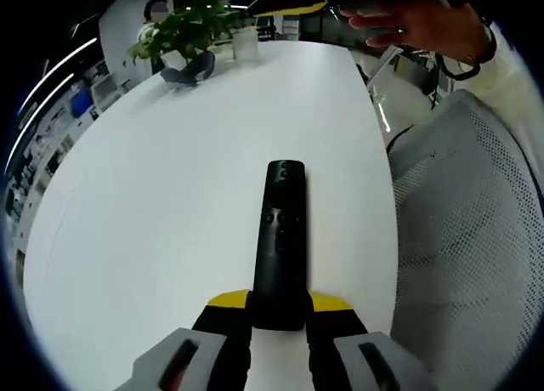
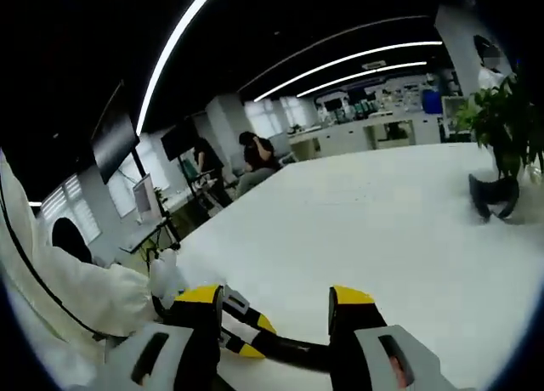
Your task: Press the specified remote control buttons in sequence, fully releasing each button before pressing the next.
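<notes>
Remote control (image 1: 280, 238): lying lengthwise on white table (image 1: 170, 204), near end clamped in left tongs (image 1: 279, 310).
Right tongs (image 2: 276, 310): spread, holding nothing.
Around: potted plant (image 1: 189, 25), mesh chair (image 1: 467, 238), a hand (image 1: 425, 21).

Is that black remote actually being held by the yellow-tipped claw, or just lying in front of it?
Touching. In the left gripper view the remote sits with its near end squeezed between the left gripper jaws, no gap either side.

open white table (image 1: 170, 195) ahead, potted plant (image 1: 183, 30) far end, mesh chair (image 1: 467, 229) alongside
</notes>
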### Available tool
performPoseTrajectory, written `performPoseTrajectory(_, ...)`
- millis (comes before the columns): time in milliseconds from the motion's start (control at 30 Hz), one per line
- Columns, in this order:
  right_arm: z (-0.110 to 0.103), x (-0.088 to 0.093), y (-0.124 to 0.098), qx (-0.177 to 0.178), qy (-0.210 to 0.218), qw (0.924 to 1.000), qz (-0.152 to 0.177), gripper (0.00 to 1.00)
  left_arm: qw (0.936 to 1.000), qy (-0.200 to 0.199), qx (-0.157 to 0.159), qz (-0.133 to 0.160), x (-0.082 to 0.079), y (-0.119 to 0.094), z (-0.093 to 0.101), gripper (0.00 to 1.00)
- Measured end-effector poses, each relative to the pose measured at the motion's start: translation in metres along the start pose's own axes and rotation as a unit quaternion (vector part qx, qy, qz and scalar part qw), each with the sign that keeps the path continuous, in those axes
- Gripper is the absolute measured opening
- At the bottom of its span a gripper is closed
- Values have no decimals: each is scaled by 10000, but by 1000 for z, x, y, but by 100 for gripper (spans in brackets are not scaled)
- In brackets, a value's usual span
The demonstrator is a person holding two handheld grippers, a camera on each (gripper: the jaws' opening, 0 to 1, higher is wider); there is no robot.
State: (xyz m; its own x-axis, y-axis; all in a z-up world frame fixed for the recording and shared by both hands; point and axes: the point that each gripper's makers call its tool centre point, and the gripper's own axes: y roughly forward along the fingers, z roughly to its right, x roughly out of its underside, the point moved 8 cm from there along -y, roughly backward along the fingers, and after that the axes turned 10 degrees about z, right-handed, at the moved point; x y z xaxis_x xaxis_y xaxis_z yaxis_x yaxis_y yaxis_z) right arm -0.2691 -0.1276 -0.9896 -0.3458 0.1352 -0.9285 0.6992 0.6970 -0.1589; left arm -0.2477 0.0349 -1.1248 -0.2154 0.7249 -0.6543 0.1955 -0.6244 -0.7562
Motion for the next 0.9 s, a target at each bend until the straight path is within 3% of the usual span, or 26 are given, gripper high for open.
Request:
performPoseTrajectory(100, 0, -8, -7, 153, -90, 9995, 261, 70, 9999, 115, -9, -76, -1, 0, -5, 21)
performPoseTrajectory(400, 12, -10, -24, 572, -262, 9969, 464, 92, 9998, 150, -33, -153, -5, 0, -31, 21)
performPoseTrajectory(633, 19, 3, -36, 875, -134, 9951, 444, 97, 9996, 141, -21, -263, -7, -2, -53, 21)
performPoseTrajectory(900, 22, 2, -45, 1056, -260, 9927, 524, 99, 9990, 167, -95, -393, -8, -6, -79, 21)
